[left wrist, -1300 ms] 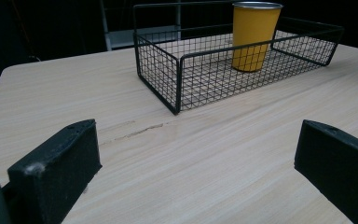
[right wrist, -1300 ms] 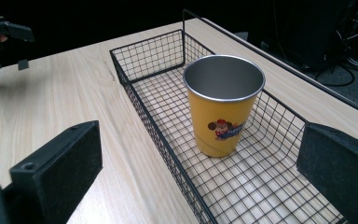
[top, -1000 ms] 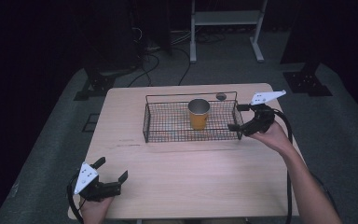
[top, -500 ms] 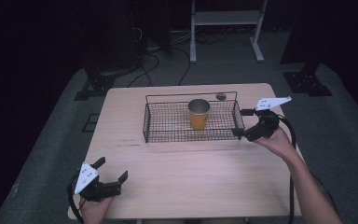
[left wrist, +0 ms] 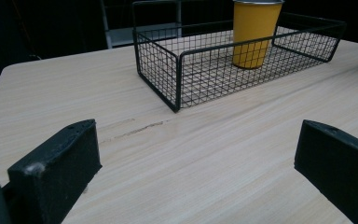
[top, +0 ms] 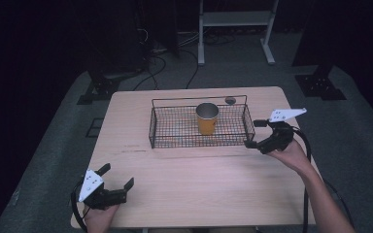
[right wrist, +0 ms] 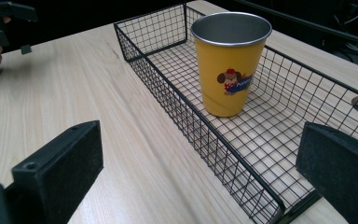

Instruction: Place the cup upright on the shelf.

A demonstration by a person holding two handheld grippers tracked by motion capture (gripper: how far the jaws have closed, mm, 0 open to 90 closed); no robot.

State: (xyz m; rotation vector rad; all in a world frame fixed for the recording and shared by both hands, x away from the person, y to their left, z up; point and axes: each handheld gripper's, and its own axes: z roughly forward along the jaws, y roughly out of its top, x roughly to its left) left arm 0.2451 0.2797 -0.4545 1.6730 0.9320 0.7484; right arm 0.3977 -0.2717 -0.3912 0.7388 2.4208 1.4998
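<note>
Nearest to us, at the front left corner of the bench, we hold the left tongs low over the bare wood, their jaws spread wide with nothing between them. In the left gripper view the two black jaws frame an open stretch of pale grain, with a faint dark scratch on the board ahead of them.

Farther in, on our right, the right tongs hover at the near right corner of the wire basket, just beside its short end wall. Their jaws also stand wide apart and grip nothing; in the right gripper view the basket's corner lies between them, one jaw over the bench and the other toward the basket's far side.

The yellow cup stands upright inside the basket, on its mesh floor, right of the basket's middle and apart from every wall. It has a metal inside and a small cartoon dog printed on its side.

Beyond the basket, near the far edge of the bench, sits a small round cable hole.
</note>
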